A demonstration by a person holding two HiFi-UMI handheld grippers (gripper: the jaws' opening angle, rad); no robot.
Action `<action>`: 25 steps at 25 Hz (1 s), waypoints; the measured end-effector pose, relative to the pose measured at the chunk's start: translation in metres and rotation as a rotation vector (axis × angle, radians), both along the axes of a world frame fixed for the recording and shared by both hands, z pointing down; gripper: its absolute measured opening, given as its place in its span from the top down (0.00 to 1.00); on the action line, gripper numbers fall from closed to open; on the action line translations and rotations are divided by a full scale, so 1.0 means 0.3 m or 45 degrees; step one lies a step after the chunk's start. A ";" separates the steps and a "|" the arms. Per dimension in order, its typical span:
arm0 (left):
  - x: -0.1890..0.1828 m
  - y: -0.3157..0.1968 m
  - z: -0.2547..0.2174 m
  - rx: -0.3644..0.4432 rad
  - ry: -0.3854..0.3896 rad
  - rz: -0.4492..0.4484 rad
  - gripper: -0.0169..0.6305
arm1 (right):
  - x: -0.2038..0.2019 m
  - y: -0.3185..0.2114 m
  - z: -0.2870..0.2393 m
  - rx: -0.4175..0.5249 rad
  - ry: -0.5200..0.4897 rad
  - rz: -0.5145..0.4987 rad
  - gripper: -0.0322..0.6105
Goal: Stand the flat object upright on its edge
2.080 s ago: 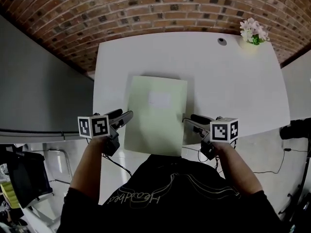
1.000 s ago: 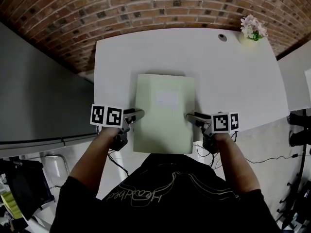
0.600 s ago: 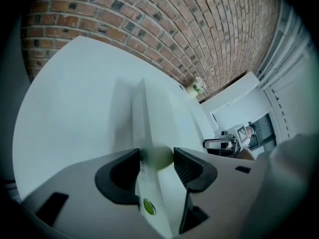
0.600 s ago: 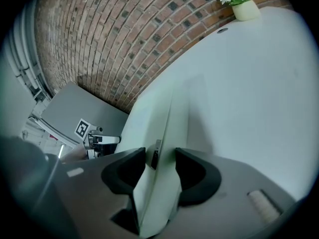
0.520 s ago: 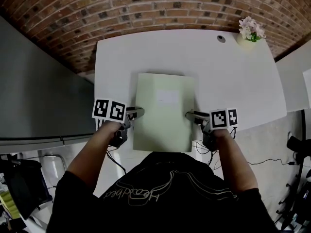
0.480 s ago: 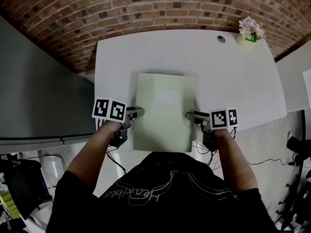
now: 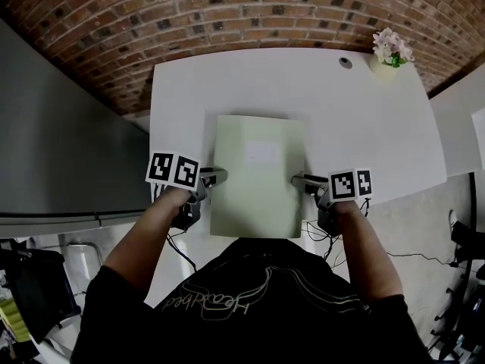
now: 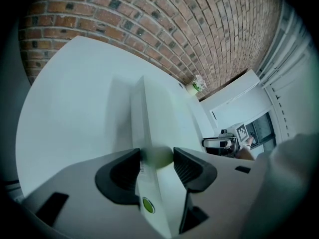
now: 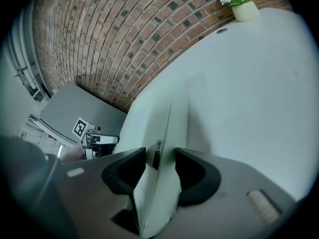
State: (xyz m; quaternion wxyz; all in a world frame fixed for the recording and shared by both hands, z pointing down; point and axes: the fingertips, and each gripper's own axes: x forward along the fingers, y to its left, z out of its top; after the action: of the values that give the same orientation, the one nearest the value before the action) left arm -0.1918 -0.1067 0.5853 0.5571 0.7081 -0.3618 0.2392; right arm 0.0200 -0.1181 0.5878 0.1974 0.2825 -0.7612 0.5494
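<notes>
A flat pale green box (image 7: 258, 174) with a white label lies on the white table (image 7: 341, 120), its near end reaching toward the person. My left gripper (image 7: 214, 177) is at the box's left edge and my right gripper (image 7: 297, 179) at its right edge. In the left gripper view the box's edge (image 8: 144, 133) runs between the jaws of the left gripper (image 8: 156, 156), and both pads touch it. In the right gripper view the right gripper (image 9: 160, 156) likewise clamps the box's other edge (image 9: 172, 118). Each gripper view shows the opposite gripper across the box.
A small pot of flowers (image 7: 392, 49) and a round cable hole (image 7: 345, 62) are at the table's far right. A brick wall (image 7: 227, 6) runs behind the table, and a grey panel (image 7: 68, 142) stands to its left. Cables lie on the floor below the front edge.
The box has turned from slightly skewed to square with the table. Both grippers have come in against its side edges. Over the last half second almost nothing has moved.
</notes>
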 end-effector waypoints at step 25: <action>0.043 -0.059 -0.261 0.358 -0.102 0.114 0.64 | 0.039 -0.062 -0.280 0.551 0.063 -0.005 0.66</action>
State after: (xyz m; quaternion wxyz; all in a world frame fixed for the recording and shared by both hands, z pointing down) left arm -0.1788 -0.1244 0.5070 0.4263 0.7845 -0.3817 0.2389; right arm 0.0318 -0.1367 0.5037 0.1519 0.3302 -0.8569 0.3656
